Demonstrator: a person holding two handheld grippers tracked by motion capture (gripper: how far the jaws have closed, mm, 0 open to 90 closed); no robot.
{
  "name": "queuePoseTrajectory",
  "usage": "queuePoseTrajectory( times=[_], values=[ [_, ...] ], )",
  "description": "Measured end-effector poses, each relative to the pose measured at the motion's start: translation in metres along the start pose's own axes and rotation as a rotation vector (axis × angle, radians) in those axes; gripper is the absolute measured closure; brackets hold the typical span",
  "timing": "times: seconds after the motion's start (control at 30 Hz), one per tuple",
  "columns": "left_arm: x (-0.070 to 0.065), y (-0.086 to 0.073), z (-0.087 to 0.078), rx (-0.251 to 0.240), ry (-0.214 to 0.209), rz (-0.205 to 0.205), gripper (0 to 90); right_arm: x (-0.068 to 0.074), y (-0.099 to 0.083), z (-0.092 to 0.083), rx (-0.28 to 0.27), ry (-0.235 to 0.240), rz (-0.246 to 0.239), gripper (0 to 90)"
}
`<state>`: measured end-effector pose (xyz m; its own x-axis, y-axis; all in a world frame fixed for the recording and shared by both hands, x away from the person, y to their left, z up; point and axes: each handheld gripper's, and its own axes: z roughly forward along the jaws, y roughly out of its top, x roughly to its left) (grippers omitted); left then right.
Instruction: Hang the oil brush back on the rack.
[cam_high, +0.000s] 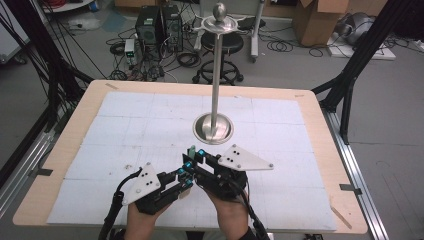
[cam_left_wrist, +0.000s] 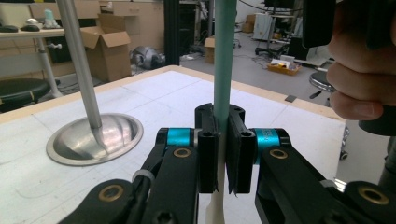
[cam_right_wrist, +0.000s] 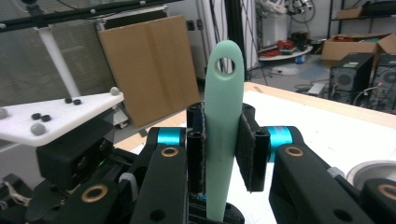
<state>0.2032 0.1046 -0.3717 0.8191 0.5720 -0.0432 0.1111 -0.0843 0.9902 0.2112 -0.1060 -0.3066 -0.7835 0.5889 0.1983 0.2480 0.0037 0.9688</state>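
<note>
White table mat (cam_high: 150, 130), both grippers on green utensil handle (cam_right_wrist: 223, 126).

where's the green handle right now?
The green handle stands upright between the fingers of both grippers, left gripper and right gripper, low and central in the high view, just in front of the steel stand's base.

A steel stand (cam_high: 215, 75) rises from a round dished base (cam_high: 213, 128) near the middle of the bench (cam_high: 70, 145), which is covered in white sheets. Beyond the far edge sit a black stool (cam_high: 222, 47), computer towers (cam_high: 159, 27), loose cables and cardboard boxes (cam_high: 320, 20) on the grey floor.
</note>
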Motion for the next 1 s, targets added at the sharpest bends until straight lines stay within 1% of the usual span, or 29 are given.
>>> queuePoseTrajectory(
  times=[0.07,0.1,0.17,0.23,0.3,0.33,0.37,0.4,0.43,0.47,0.5,0.53,0.57,0.6,0.63,0.7,0.77,0.83,0.93,1.0],
  values=[
    [0.002,0.000,-0.001,-0.008,-0.031,-0.020,83.0,-0.001,0.001,-0.001,0.006,0.021,-0.002,75.5],
    [0.003,0.000,-0.002,-0.009,-0.039,-0.028,80.4,-0.002,0.001,-0.002,0.008,0.030,-0.003,75.5],
    [0.008,0.001,-0.004,-0.004,-0.082,-0.040,70.5,-0.004,0.002,-0.004,0.004,0.051,-0.003,75.5],
    [0.011,0.001,-0.007,-0.004,-0.126,-0.054,60.6,-0.006,0.004,-0.009,0.005,0.060,-0.022,75.6],
    [0.016,0.002,-0.009,0.004,-0.206,-0.083,53.2,-0.010,0.005,-0.012,0.015,0.069,-0.028,75.6],
    [0.019,0.003,-0.011,0.012,-0.233,-0.089,50.8,-0.012,0.006,-0.014,0.019,0.077,-0.034,75.5],
    [0.020,0.003,-0.011,0.015,-0.251,-0.097,48.9,-0.015,0.007,-0.015,0.025,0.112,-0.038,75.5],
    [0.022,0.003,-0.013,0.021,-0.288,-0.103,47.0,-0.017,0.007,-0.017,0.027,0.134,-0.037,75.5],
    [0.023,0.002,-0.013,0.024,-0.308,-0.102,45.8,-0.019,0.007,-0.019,0.022,0.155,-0.046,75.5],
    [0.024,0.002,-0.014,0.028,-0.337,-0.099,44.9,-0.019,0.007,-0.020,0.025,0.169,-0.055,75.4],
    [0.025,0.002,-0.015,0.037,-0.360,-0.100,42.3,-0.020,0.007,-0.021,0.027,0.206,-0.070,75.4],
    [0.026,0.002,-0.015,0.041,-0.379,-0.102,41.2,-0.021,0.006,-0.022,0.026,0.236,-0.072,75.5],
    [0.026,0.002,-0.015,0.041,-0.410,-0.104,41.1,-0.022,0.006,-0.023,0.024,0.274,-0.074,75.4],
    [0.026,0.002,-0.016,0.042,-0.422,-0.106,41.0,-0.024,0.006,-0.023,0.019,0.324,-0.084,75.4],
    [0.026,0.002,-0.016,0.042,-0.437,-0.105,40.7,-0.024,0.006,-0.023,0.019,0.345,-0.083,75.4],
    [0.026,0.002,-0.017,0.031,-0.474,-0.115,40.6,-0.026,0.006,-0.022,0.021,0.410,-0.088,75.4],
    [0.025,0.002,-0.017,0.023,-0.503,-0.115,40.6,-0.027,0.005,-0.021,0.029,0.452,-0.093,75.4],
    [0.024,0.002,-0.017,0.016,-0.529,-0.115,40.8,-0.029,0.005,-0.019,0.033,0.512,-0.084,75.4],
    [0.024,0.001,-0.017,0.023,-0.566,-0.110,41.5,-0.031,0.004,-0.015,0.028,0.583,-0.080,75.4],
    [0.023,0.001,-0.017,0.018,-0.591,-0.116,42.4,-0.032,0.003,-0.012,0.030,0.628,-0.075,75.4]
  ],
)
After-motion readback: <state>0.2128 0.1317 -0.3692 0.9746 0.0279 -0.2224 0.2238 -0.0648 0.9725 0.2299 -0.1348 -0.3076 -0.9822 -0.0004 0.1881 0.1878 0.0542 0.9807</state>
